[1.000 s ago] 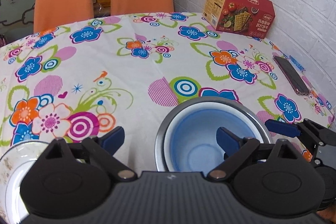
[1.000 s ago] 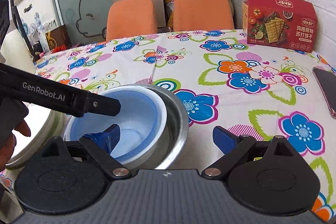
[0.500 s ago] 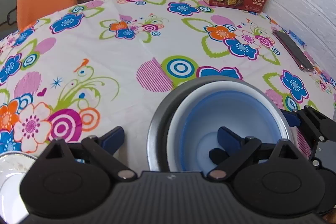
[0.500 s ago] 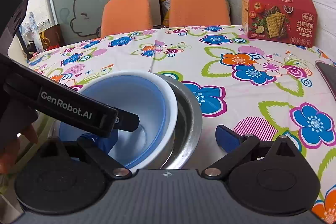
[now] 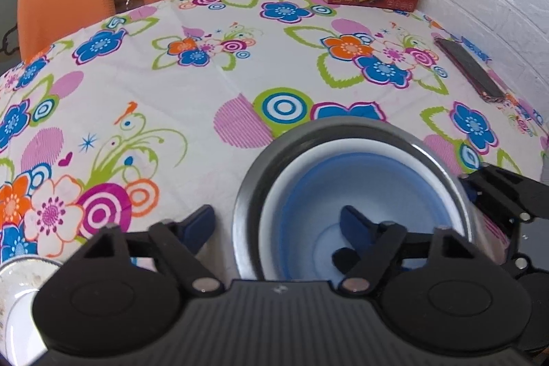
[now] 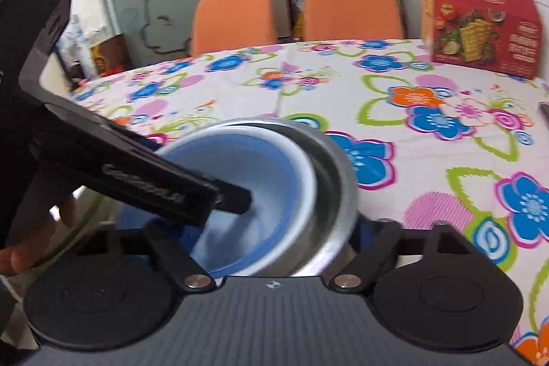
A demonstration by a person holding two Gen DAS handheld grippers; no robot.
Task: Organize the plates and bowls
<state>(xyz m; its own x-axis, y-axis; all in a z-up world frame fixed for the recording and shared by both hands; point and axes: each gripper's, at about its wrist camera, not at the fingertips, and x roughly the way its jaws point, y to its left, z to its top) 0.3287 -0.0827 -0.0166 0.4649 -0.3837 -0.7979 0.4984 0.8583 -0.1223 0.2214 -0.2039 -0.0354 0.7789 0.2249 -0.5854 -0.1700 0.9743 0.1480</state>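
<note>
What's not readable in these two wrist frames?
- White plate: left wrist view, cut by the frame edge and hidden by the left gripper body.
- Right gripper grip on the metal bowl: right wrist view, motion blur; contact unclear.
- Blue bowl near wall: hidden by the gripper body.
- Phone screen: too small.

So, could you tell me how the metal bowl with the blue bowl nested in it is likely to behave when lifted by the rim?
The metal bowl looks thin-walled and rigid, so probably light and stiff. Its polished rim may be slippery for the right gripper, whose fingers straddle it. The blue bowl sits loosely inside and, judging by its tilt in the right wrist view, could shift or slide out.
</note>
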